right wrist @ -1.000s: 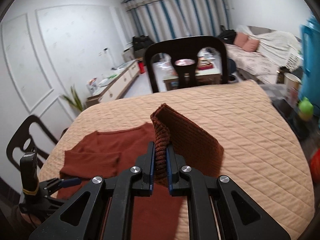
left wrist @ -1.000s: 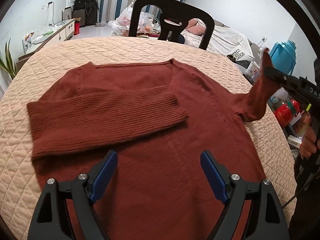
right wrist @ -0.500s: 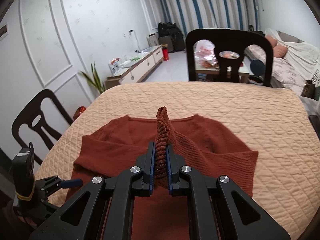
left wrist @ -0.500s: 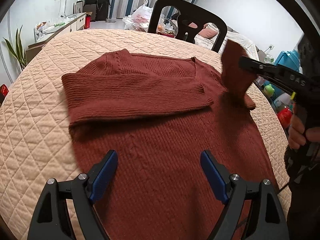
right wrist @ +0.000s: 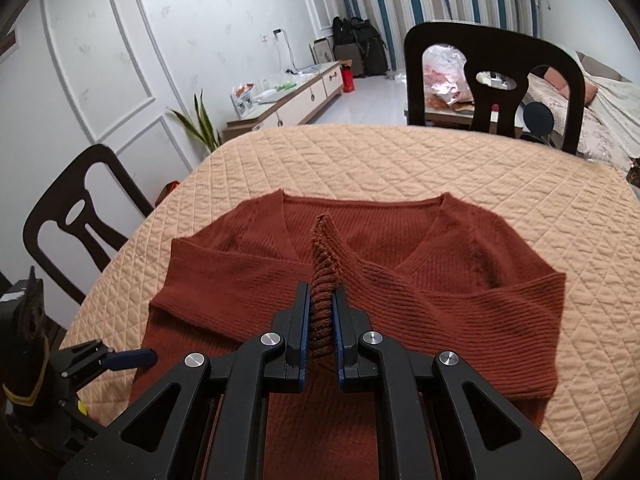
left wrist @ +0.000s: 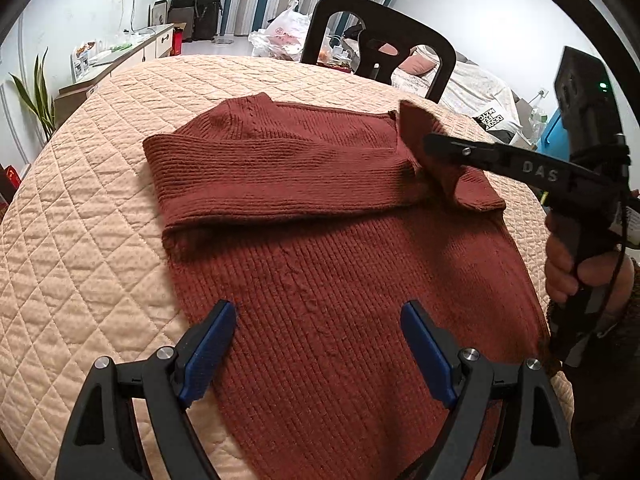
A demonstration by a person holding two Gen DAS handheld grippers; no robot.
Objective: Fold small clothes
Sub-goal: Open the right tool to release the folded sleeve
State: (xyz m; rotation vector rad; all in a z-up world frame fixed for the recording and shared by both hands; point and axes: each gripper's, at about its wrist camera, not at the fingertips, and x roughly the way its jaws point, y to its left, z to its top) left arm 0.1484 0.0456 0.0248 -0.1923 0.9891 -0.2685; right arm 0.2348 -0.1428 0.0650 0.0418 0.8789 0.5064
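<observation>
Quilted table (right wrist: 400, 168) — sweater (right wrist: 440, 320) cuff (right wrist: 322, 264) in right gripper (right wrist: 321, 300)

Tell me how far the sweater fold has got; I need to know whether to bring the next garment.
Not ready yet. Done: one sleeve lies folded across the chest of the rust sweater. In hand: the right tool is shut on the other sleeve's cuff, held over the chest, not yet laid down. The left tool hangs open above the hem. Left: release that sleeve, then fold the body.

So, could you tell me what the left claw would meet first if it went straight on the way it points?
Most likely the sweater body lying flat just ahead; the open left claw points down at it, nothing between.
</observation>
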